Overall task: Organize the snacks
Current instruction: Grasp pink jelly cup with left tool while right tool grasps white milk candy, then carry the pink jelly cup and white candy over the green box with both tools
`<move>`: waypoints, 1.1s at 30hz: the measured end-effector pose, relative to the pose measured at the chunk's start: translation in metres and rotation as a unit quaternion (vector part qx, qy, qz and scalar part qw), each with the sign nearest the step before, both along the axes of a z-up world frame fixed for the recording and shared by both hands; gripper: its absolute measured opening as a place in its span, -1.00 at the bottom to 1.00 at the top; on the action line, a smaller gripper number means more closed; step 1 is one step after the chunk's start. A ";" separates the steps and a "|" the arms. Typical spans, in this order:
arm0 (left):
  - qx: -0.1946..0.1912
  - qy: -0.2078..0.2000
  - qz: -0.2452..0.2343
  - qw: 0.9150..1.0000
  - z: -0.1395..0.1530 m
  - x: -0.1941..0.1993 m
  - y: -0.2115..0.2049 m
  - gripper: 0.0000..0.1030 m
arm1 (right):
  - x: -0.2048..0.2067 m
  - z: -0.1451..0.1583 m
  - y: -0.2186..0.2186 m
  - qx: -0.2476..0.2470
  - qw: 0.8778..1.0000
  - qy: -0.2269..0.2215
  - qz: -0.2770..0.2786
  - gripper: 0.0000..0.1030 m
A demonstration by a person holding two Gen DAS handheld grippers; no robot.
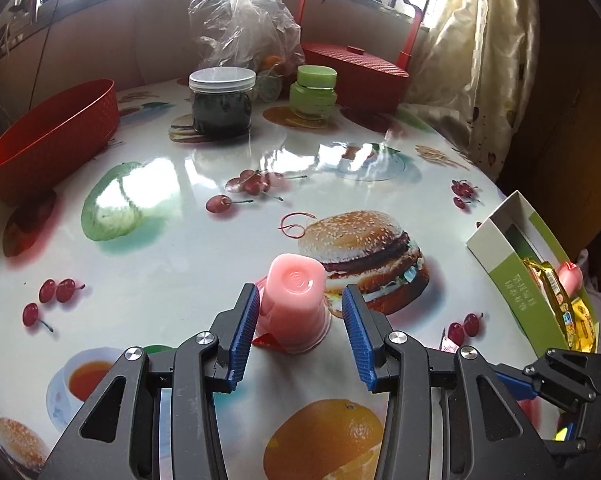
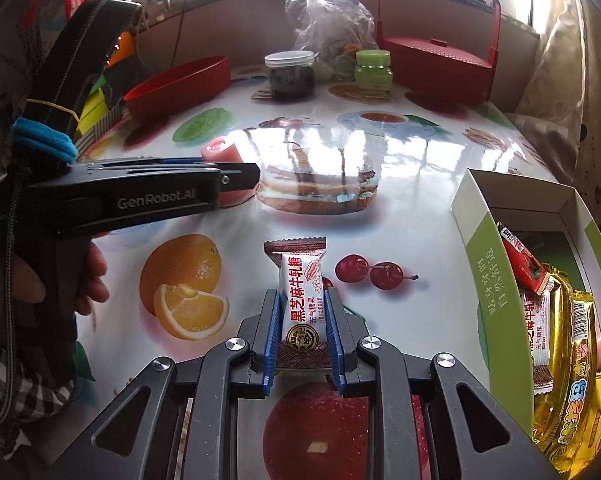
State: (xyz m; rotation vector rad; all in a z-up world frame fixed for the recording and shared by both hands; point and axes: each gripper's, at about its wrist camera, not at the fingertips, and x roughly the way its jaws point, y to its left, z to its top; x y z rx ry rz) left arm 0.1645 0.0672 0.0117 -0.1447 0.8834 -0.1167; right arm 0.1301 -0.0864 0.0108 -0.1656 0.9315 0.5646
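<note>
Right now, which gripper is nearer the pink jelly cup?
Left. The left gripper straddles the pink jelly cup, one pad at each side. The right gripper, nearer the snack box, grips a nougat candy.

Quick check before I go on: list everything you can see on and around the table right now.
jelly cup: 1, pink, upside down on table between the left jaws
nougat candy: 1, white and brown wrapper, clamped in right gripper
snack box: 1, green and white, open, right edge, holding wrapped snacks
basket: 1, red, far left
dark jar: 1, white lid, far centre
green jar: 1, beside it
plastic bag: 1, clear, behind jars
lidded carrier: 1, red, far right
left gripper: open
right gripper: shut
</note>
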 end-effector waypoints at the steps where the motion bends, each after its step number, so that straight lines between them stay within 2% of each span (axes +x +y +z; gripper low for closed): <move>1: 0.002 0.001 0.001 1.000 -0.001 0.001 0.000 -0.14 | 0.000 0.000 0.000 0.000 1.000 0.000 0.000 -0.59; 7: 0.001 -0.001 0.007 1.000 -0.001 0.001 0.001 -0.14 | 0.000 0.000 -0.001 0.001 1.000 0.000 -0.001 -0.59; 9: 0.003 -0.004 0.008 1.000 -0.001 0.000 0.001 -0.33 | 0.000 0.000 0.000 0.000 1.000 0.000 -0.001 -0.59; 10: 0.006 -0.005 0.008 1.000 -0.001 0.000 0.001 -0.37 | 0.000 0.000 -0.001 0.000 1.000 0.000 0.000 -0.59; 25: 0.010 -0.011 -0.001 1.000 0.004 -0.002 -0.002 -0.40 | 0.000 0.002 -0.002 -0.001 1.000 -0.004 -0.005 -0.60; 33: 0.007 -0.027 -0.008 1.000 0.020 -0.009 -0.007 -0.47 | -0.004 0.010 -0.005 0.006 1.000 -0.016 -0.011 -0.60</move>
